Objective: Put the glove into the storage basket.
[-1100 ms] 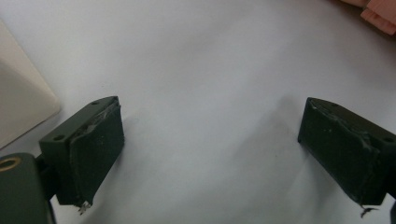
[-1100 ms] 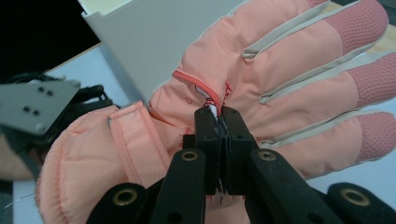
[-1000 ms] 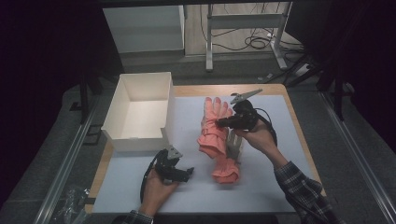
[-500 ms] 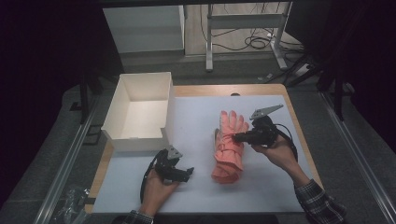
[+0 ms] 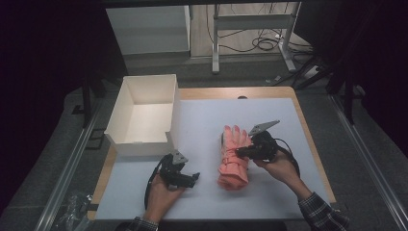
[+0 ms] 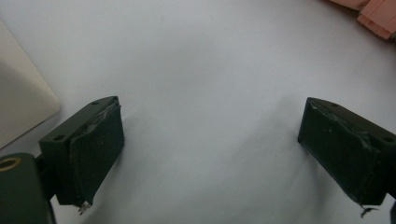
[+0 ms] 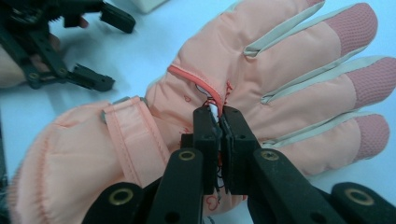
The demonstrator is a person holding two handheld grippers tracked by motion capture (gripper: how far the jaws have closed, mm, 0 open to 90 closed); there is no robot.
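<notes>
Since right gripper point(image 7: 218, 122) is clenched on just a thin fold of the pink glove point(image 7: 261, 74), lying flat under its jaws, the pinch may slip if lifted. Left gripper point(image 6: 210, 154) is spread wide, empty, on white table cover point(image 5: 288, 192). Beyond: white box point(image 5: 144, 115), dark room, desk frame.

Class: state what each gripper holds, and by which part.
Right gripper pinches the pink padded glove at its palm edge. Left gripper is open, holding nothing.

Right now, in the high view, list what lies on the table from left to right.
White box → left gripper → pink glove → right gripper, shut on the glove's edge.
</notes>
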